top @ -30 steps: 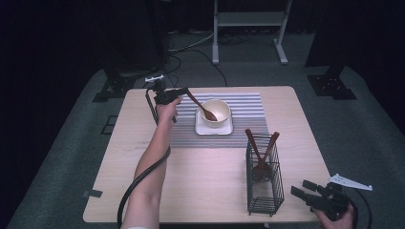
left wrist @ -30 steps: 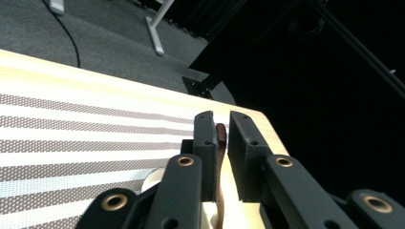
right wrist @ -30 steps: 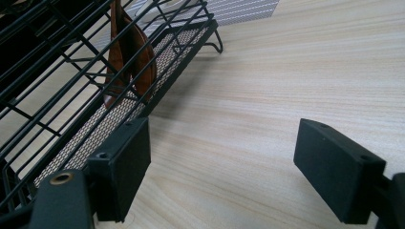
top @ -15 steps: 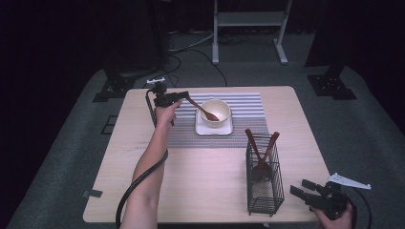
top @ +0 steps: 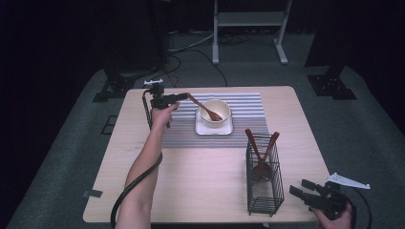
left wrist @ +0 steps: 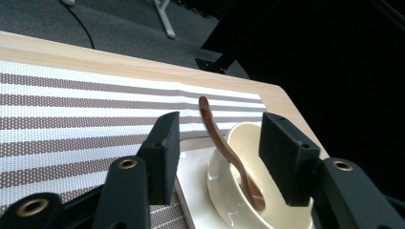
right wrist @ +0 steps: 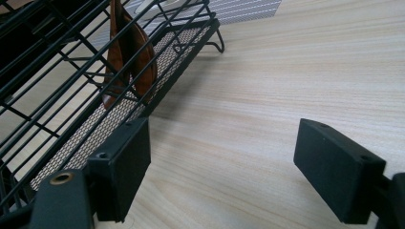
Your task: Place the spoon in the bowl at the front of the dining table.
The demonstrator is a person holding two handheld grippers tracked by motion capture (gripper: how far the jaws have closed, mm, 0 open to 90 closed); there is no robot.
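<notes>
Wooden spoon (left wrist: 228,151) lies between my left gripper's (top: 182,97) just-opened, spread fingers (left wrist: 162,152), untouched: bowl-end down in the cream bowl (left wrist: 239,200), handle slanting up and away. Right gripper (top: 300,189) spread, empty. Striped mat (left wrist: 71,119), pale wood table (right wrist: 286,71), dark room.

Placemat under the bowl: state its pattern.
The placemat has brown and white stripes, clearest in the left gripper view.

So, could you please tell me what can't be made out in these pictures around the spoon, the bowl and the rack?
- Spoon: tip cut off by the left gripper view's lower edge.
- Bowl: contents too small in the high view.
- Wire rack: top cut off by the right gripper view's edge.
- Utensils in the rack: lower ends blurred behind the wires, high view.
</notes>
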